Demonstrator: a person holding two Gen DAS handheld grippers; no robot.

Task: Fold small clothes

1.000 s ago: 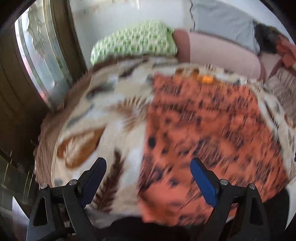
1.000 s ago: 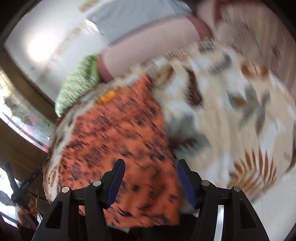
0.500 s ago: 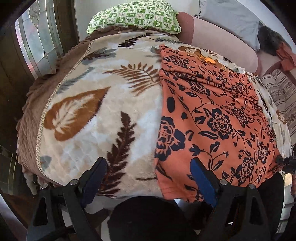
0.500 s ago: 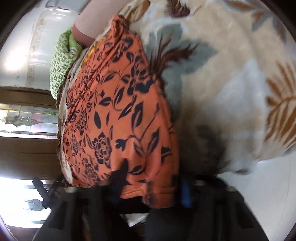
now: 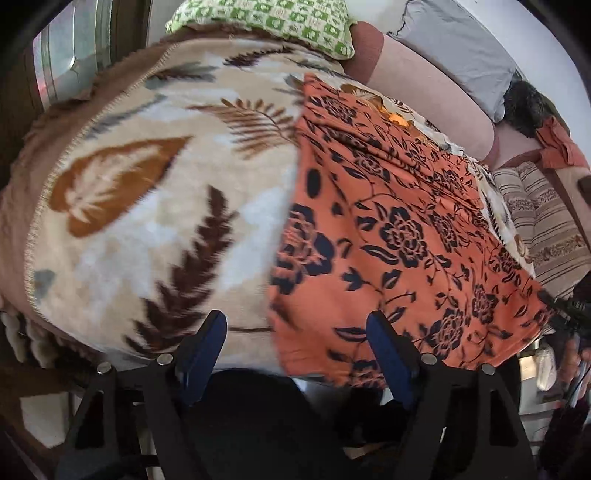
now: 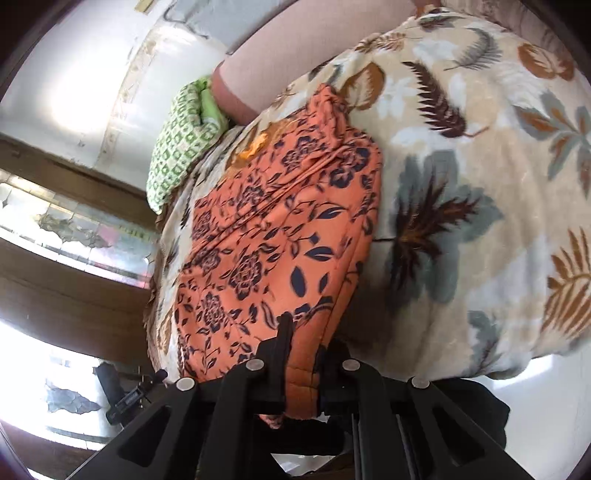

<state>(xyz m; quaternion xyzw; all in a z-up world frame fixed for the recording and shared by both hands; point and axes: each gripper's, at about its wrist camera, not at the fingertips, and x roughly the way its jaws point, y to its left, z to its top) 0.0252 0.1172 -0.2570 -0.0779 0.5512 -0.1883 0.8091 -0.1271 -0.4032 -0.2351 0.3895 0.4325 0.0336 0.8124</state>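
Already the right gripper (image 6: 301, 354) has its jaws pinched together on the near hem of the orange floral garment (image 6: 273, 236), a bunched strip of the cloth standing up between the black fingers where they have just closed. The left gripper (image 5: 295, 354) stands apart over the garment's near left corner; its jaws have just been narrowing, yet the blue pads (image 5: 388, 354) press on nothing, with one pad over the blanket and the other over the orange cloth. The garment (image 5: 388, 221) lies spread nearly flat on a plush leaf-print blanket (image 5: 140, 206) that covers a bed or couch, its near hem hanging at the blanket's front edge. No fold shows in it yet, so the task looks barely begun: one corner is taken, the other still has to be gripped, and the folding itself remains. The cloth appears thin and limp, printed with dark navy roses and leaves, with soft creases toward its far end. The blanket is thick and fuzzy, cream with brown and grey fronds and a stitched brown border. Beyond it lie a green checked pillow (image 5: 266, 18) and a smooth pink bolster (image 5: 424, 92).
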